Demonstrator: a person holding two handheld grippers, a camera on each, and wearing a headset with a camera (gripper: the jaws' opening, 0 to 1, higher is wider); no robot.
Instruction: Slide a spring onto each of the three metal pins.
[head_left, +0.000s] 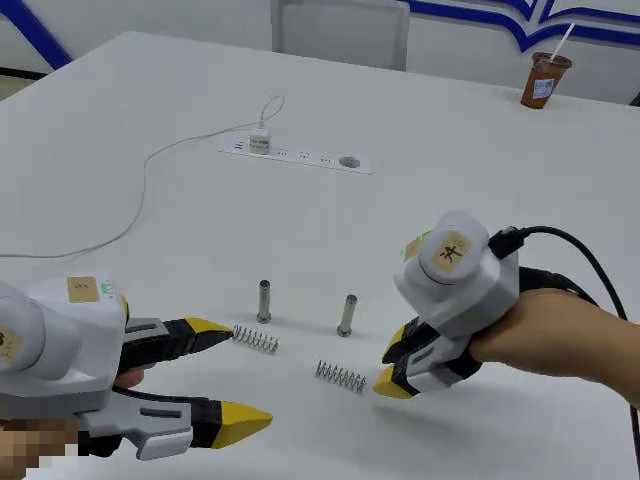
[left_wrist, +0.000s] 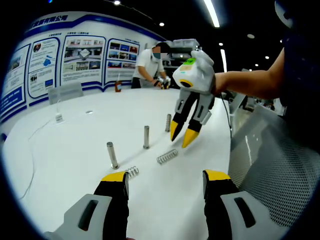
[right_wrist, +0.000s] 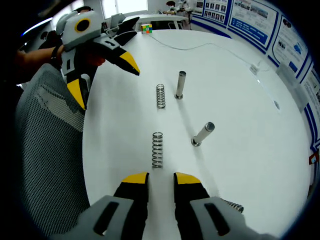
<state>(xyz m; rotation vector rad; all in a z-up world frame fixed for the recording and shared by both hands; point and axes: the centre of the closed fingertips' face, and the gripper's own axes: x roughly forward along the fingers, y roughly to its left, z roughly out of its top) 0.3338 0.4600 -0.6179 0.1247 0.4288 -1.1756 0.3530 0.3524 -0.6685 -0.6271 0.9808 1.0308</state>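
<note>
Two metal pins (head_left: 264, 300) (head_left: 347, 315) stand upright on the white table (head_left: 200, 220). Two loose springs (head_left: 255, 339) (head_left: 340, 376) lie in front of them. My left gripper (head_left: 228, 372) is open at the lower left, its upper tip close to the left spring (left_wrist: 132, 171). My right gripper (head_left: 392, 366) hovers just right of the other spring (right_wrist: 157, 149), jaws a little apart with nothing between them. The left gripper view has a third pin (left_wrist: 168, 122) behind the right gripper (left_wrist: 181, 135). Beside the right jaw a coil (right_wrist: 232, 205) shows, apparently on that pin.
A white power strip (head_left: 295, 155) with a charger and cable lies further back. A drink cup with a straw (head_left: 545, 80) stands at the far right, and a chair (head_left: 340, 30) at the far edge. A person (left_wrist: 150, 65) works beyond the table. The table's near edge (right_wrist: 85, 150) borders mesh.
</note>
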